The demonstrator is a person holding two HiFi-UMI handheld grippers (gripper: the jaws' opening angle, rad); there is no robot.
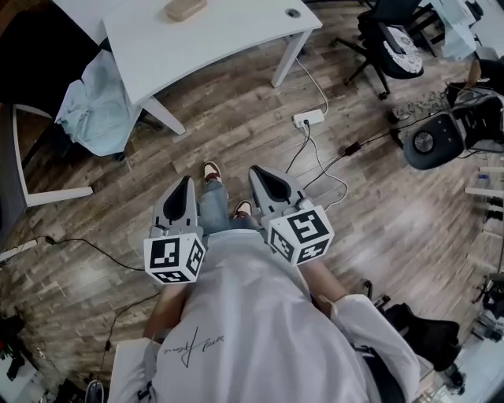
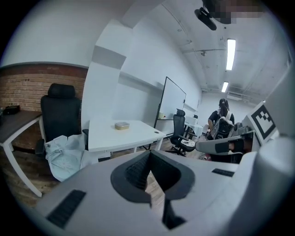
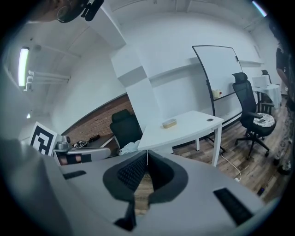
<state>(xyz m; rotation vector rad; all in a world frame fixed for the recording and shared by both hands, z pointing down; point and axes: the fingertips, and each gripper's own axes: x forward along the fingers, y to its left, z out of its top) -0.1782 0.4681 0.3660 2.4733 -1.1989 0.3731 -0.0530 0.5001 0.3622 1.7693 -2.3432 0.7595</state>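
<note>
I hold both grippers side by side at waist height over a wooden floor (image 1: 236,134). My left gripper (image 1: 187,181) is shut, its tips meeting with nothing between them, as the left gripper view also shows (image 2: 149,152). My right gripper (image 1: 256,170) is shut and empty too (image 3: 147,151). Both point toward a white table (image 1: 213,39) some way ahead, which bears a small tan box (image 1: 185,8). The box (image 2: 122,125) lies near the middle of the tabletop (image 3: 169,123). Neither gripper touches anything. The person's shoes (image 1: 211,170) show below the jaws.
A light blue cloth (image 1: 98,102) is draped over a black chair (image 2: 60,117) left of the table. A white power strip (image 1: 308,119) and cables lie on the floor ahead right. Office chairs (image 1: 390,43) stand far right. A whiteboard (image 3: 216,78) leans behind the table.
</note>
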